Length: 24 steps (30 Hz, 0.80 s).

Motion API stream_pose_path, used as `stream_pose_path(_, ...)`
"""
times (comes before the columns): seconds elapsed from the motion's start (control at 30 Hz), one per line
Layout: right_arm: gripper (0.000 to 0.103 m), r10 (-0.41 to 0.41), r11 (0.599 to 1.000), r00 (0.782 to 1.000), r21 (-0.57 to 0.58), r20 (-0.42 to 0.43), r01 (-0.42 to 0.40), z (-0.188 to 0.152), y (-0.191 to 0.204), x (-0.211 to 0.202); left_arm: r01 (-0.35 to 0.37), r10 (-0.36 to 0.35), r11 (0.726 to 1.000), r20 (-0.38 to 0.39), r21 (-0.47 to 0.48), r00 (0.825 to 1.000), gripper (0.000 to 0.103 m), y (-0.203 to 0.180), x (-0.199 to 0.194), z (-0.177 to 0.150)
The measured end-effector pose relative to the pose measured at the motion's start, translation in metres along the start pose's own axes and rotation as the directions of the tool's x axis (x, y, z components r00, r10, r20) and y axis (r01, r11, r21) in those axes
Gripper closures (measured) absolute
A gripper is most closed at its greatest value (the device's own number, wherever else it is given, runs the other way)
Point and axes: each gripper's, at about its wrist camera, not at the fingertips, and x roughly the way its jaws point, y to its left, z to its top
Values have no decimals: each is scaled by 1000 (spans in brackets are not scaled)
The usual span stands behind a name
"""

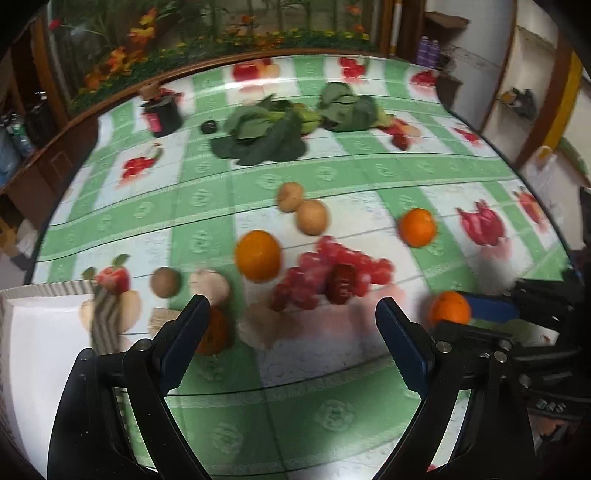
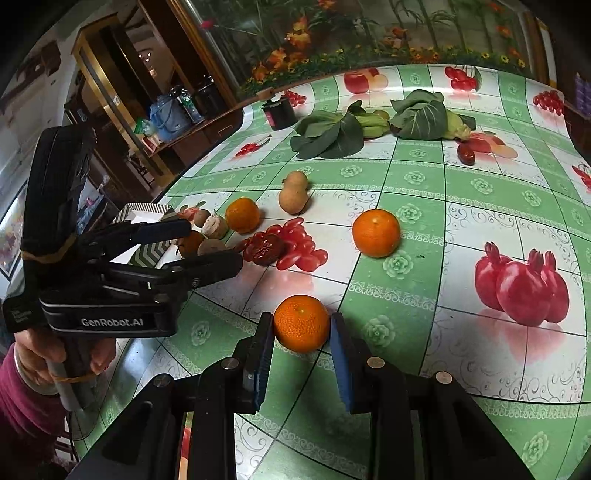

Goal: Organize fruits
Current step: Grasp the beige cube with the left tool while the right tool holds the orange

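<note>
Fruits scattered on table (image 2: 424, 206). Right gripper (image 2: 301, 332) narrowed, pads pressing both sides of a mandarin (image 2: 301, 323), so pickup step. Left gripper (image 1: 291, 306) spread wide, empty, grapes (image 1: 332, 275) just ahead of its tips, tray (image 1: 40, 325) to its left. Next likely: lift mandarin, carry it leftward across to tray.

Floral mural (image 2: 369, 33) behind table; wooden shelves (image 2: 122, 92) beside it.
</note>
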Motion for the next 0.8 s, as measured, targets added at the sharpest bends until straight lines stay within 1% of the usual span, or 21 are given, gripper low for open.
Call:
stream_pose_path(0.03,73,-2,1000,1000,2,3,2,0,-1,-1,46,-46,999,-5,-2,999,11,-1,-1,-1)
stream_pose_path(0.1,73,-6,1000,1000,7,11,5,1,-2,-4,148,-148,989,-31,3,988,11,-6,-4,-6)
stream_pose_path(0.17,73,-4,1000,1000,21,16,4,2,-5,-6,180,-179,983,-29,37,983,11,-12,-10,-10)
stream_pose_path(0.2,73,-5,1000,1000,27,19,5,2,-7,-7,188,-187,981,-26,39,982,11,-13,-13,-11)
stream_pose_path(0.3,73,-4,999,1000,36,22,4,2,-9,-8,177,-177,984,-5,6,984,11,-7,-20,-7)
stream_pose_path(0.43,73,-1,1000,1000,26,21,1,2,-7,-9,150,-150,989,-2,-2,989,11,-2,-21,-5)
stream_pose_path(0.6,73,2,1000,1000,20,11,-2,1,-6,-7,83,-84,996,-25,-13,996,11,5,-6,-5)
stream_pose_path(0.67,73,2,1000,1000,16,9,-2,1,-5,-6,64,-63,998,-28,2,998,11,5,-1,-3)
stream_pose_path(0.7,73,2,1000,1000,15,8,-3,1,-5,-6,60,-59,998,-34,20,998,13,3,2,-3)
stream_pose_path(0.73,73,3,1000,1000,16,7,-3,1,-6,-5,64,-62,997,-41,31,997,18,2,5,-3)
stream_pose_path(0.8,73,2,1000,1000,17,4,-2,1,-6,-5,91,-87,995,-77,50,993,41,-1,13,-4)
